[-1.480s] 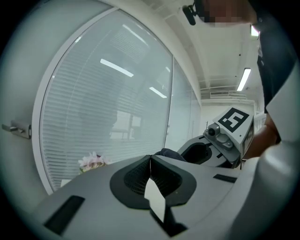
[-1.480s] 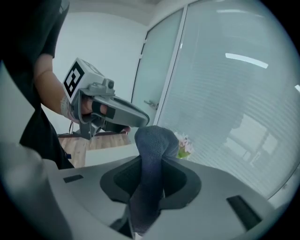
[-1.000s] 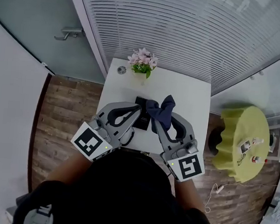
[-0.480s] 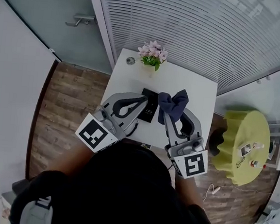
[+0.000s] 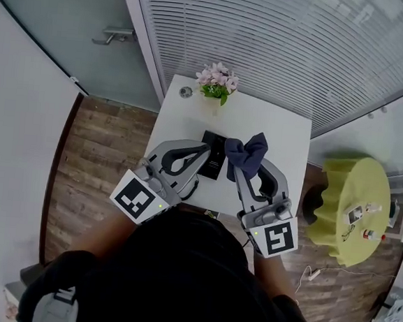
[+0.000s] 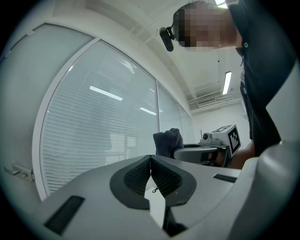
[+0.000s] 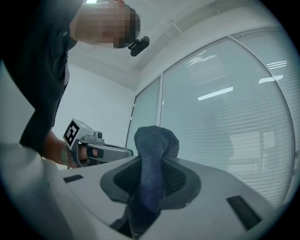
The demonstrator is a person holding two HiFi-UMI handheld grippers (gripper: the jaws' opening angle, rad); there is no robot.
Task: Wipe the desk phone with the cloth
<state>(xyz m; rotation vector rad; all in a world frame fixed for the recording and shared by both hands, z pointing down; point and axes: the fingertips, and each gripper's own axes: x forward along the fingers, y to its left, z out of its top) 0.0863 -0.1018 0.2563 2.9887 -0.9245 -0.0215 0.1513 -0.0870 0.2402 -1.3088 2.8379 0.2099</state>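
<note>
Desk phone partly behind the dark cloth.

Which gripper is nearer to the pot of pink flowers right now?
Left. The left gripper, shut and empty, lies directly on the person's side of the flower pot. The right gripper, clamping the cloth, sits farther back and off to its right.

I see a white table against a glass wall with slatted blinds. Far left corner of the table: small pot of pink flowers, with a small round metal thing just beside it, can't tell what it is. Wood-plank floor on both sides. Left of the blinds, a frosted door with a lever handle. Right of the table, a dark round object, then a yellow-green round stand with small items on top. White cable on the floor near it. Ceiling strip light is on.
</note>
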